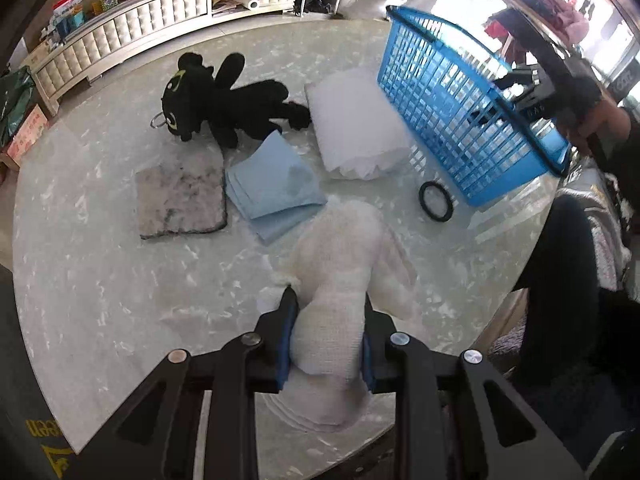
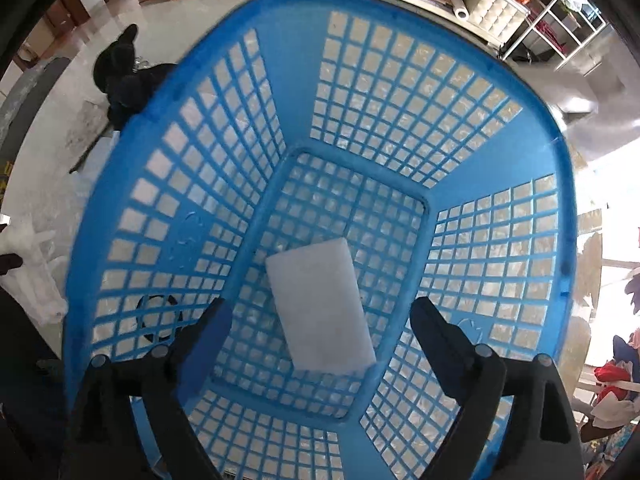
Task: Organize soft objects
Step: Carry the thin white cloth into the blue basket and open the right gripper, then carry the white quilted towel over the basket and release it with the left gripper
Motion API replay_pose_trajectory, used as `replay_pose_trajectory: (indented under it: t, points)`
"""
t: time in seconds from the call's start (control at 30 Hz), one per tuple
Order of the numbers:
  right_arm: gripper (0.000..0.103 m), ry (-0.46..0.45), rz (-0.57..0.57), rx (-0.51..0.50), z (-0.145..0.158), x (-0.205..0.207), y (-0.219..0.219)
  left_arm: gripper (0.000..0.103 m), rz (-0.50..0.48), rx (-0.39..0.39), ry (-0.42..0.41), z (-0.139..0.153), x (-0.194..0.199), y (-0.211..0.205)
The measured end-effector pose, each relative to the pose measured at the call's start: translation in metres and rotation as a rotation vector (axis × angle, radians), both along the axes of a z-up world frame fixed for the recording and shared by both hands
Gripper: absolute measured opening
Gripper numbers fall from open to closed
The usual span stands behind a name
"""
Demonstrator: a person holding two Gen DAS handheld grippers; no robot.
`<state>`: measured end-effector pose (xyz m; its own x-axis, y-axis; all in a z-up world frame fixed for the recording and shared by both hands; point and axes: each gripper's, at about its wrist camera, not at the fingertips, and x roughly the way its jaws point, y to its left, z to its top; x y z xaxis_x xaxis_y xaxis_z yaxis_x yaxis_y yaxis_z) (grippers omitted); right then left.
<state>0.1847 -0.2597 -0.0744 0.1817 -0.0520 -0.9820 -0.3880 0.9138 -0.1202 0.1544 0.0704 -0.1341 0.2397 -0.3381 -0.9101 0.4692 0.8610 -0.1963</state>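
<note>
My left gripper (image 1: 327, 300) is shut on a white plush toy (image 1: 340, 264), which it holds over the near part of the marble table (image 1: 100, 280). A black dragon plush (image 1: 224, 96), a grey cloth (image 1: 180, 200), a folded light blue cloth (image 1: 272, 192) and a white pillow (image 1: 356, 120) lie further back. The blue basket (image 1: 452, 108) stands at the right. My right gripper (image 2: 320, 320) is open above the basket (image 2: 500, 128), over a white sponge (image 2: 320, 308) that lies on its floor. The white plush also shows at the left edge of the right wrist view (image 2: 36, 276).
A black ring (image 1: 436, 201) lies on the table beside the basket. A white tufted cabinet (image 1: 140, 28) with boxes runs along the back. A person's dark sleeve (image 1: 568, 280) is at the right edge of the table.
</note>
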Motion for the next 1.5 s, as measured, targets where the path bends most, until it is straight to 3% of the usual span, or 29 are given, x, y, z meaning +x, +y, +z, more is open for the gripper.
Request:
replay_pose_trajectory:
  t: [0.1, 0.27, 0.43, 0.83, 1.07, 1.3, 1.5]
  points:
    - [0.103, -0.047, 0.005, -0.02, 0.014, -0.013, -0.001, 0.025, 0.017, -0.033, 0.009, 0.009, -0.002, -0.005]
    - [0.103, -0.106, 0.008, 0.041, 0.043, -0.04, -0.014, 0.025, 0.0, -0.033, -0.012, 0.032, -0.005, -0.029]
    - [0.103, -0.171, 0.006, 0.085, 0.06, -0.071, -0.037, 0.025, -0.046, -0.028, -0.08, 0.075, -0.001, -0.067]
    - [0.103, -0.291, -0.036, 0.18, 0.06, -0.1, -0.064, 0.025, -0.119, -0.025, -0.186, 0.144, 0.032, -0.15]
    - [0.103, -0.313, -0.083, 0.23, 0.06, -0.101, -0.088, 0.025, -0.163, 0.032, -0.172, 0.132, 0.06, -0.201]
    - [0.103, -0.306, -0.103, 0.232, 0.049, -0.094, -0.096, 0.025, -0.21, 0.111, -0.098, 0.083, 0.09, -0.247]
    - [0.103, -0.304, -0.101, 0.224, 0.04, -0.085, -0.1, 0.025, -0.243, 0.185, -0.088, 0.046, 0.116, -0.271]
